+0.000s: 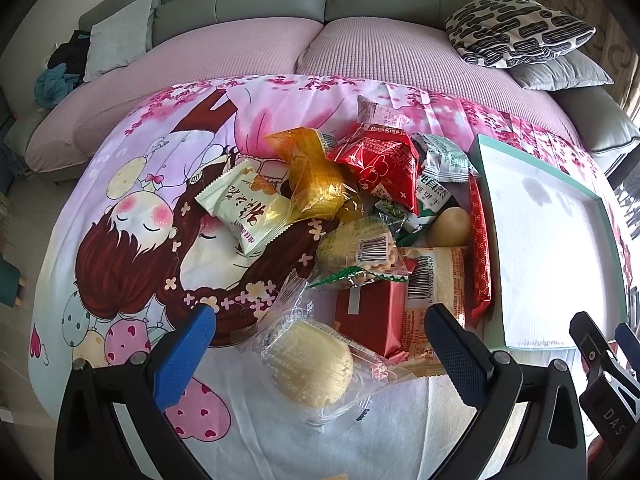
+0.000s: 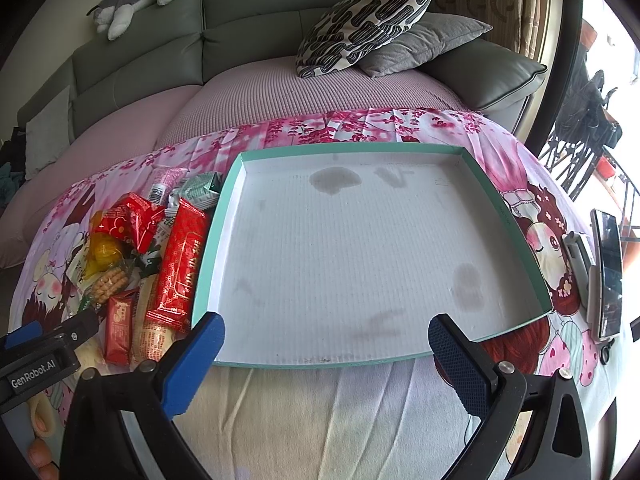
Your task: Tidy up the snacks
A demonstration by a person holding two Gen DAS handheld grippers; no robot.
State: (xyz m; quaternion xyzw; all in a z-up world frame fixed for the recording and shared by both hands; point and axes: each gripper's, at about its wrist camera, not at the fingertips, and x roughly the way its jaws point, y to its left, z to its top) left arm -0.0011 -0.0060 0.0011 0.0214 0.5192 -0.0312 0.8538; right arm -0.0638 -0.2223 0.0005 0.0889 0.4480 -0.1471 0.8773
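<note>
Hovering over the near edge of the bench, the left hand-held gripper (image 1: 320,344) has its jaws spread wide and grips nothing; between its blue pads (image 1: 188,356) lies a round pale cake in a clear wrapper (image 1: 310,364), the closest piece of the snack pile (image 1: 360,220). The pile sits on the cartoon-print cloth (image 1: 160,208) just left of the shallow teal-rimmed box (image 2: 224,232), whose white floor holds no snack yet, only some dark stains. The right hand-held gripper (image 2: 326,344) is likewise wide open and holding nothing, poised at the box's near edge.

Sorting looks barely begun. These packets should all be light, but they differ. The cake is probably soft and crushable, and its loose film is slippery, so a gentle pinch on the crimped seam at either end would serve better than squeezing the middle. The long red bar (image 2: 178,264) lying against the box's left wall and the red wafer pack (image 1: 368,320) look stiffer and could be taken across their width. The amber packet (image 1: 316,176) and the red Kiss bag (image 1: 380,164) seem puffed with air, likely to slide or pop under a hard grip. The cream packet (image 1: 248,212) sits apart at the pile's left and is easy to reach.
</note>
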